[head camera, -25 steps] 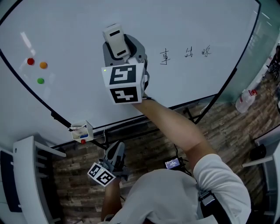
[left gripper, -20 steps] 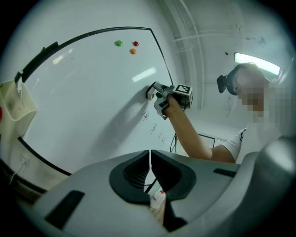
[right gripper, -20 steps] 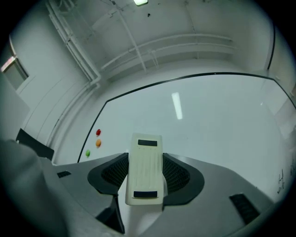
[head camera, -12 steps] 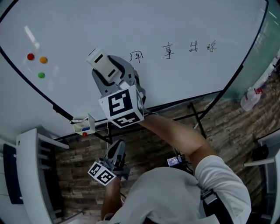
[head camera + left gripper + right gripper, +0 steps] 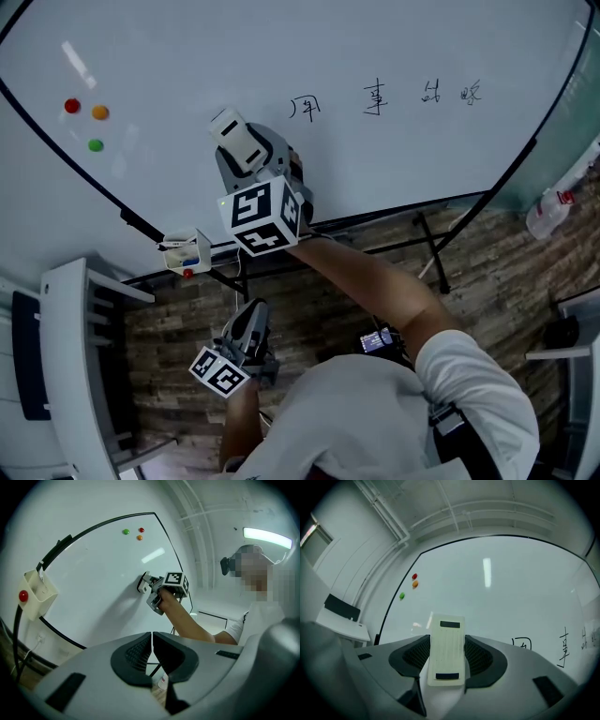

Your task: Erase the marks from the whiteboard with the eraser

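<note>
The whiteboard (image 5: 394,56) fills the top of the head view, with several dark handwritten marks (image 5: 375,96) in a row at its right. My right gripper (image 5: 246,148) is shut on a white eraser (image 5: 234,134) and holds it close to the board, left of the leftmost mark (image 5: 305,108). In the right gripper view the eraser (image 5: 446,650) stands between the jaws, and the marks (image 5: 522,643) lie to the right. My left gripper (image 5: 246,330) hangs low by the person's body, shut and empty; its pads (image 5: 140,653) meet in the left gripper view.
Red, orange and green magnets (image 5: 86,120) sit at the board's upper left. A small white tray (image 5: 186,254) with pens hangs at the board's lower edge. The board's stand legs (image 5: 431,248) rest on a wooden floor. A white desk (image 5: 70,366) stands at left, a plastic bottle (image 5: 549,212) at right.
The right gripper with the eraser dropped down and left from the board's middle, uncovering the leftmost mark. The left gripper stayed put.
</note>
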`<state>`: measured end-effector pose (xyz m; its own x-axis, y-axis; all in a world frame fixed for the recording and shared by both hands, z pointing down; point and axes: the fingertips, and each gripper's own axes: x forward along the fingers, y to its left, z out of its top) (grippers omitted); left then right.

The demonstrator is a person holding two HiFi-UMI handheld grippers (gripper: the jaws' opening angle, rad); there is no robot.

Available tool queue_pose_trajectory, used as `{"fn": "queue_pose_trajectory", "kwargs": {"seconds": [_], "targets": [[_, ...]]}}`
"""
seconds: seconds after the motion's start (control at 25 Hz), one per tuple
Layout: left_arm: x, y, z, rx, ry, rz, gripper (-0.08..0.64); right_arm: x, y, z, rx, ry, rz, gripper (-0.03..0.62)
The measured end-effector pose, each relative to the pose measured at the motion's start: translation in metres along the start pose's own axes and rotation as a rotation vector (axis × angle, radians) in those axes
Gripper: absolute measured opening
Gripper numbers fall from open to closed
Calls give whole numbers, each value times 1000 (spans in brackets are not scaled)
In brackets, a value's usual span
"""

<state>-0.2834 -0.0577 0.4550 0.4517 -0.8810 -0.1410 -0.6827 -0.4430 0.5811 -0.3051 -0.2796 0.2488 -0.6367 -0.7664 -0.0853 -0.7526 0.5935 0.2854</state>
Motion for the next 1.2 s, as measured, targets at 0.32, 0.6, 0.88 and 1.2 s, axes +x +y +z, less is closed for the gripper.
{"fn": "queue_pose_trajectory", "kwargs": {"seconds": [0.32,0.6,0.88,1.2], "targets": [[0,1,1,2,-5,13,8,5,-2,-6,-98,-5,-71,245],[16,-5,-2,6,8,-11,8,-2,-22,-7,-103,-3,-96,245],[37,-15,-10,6,27,-34,8,-17,-55,-7,-105,-13,-126,245],[67,-31,-23,0,43,-59,8,-33,-92,-11,-106,-21,-147,245]]}}
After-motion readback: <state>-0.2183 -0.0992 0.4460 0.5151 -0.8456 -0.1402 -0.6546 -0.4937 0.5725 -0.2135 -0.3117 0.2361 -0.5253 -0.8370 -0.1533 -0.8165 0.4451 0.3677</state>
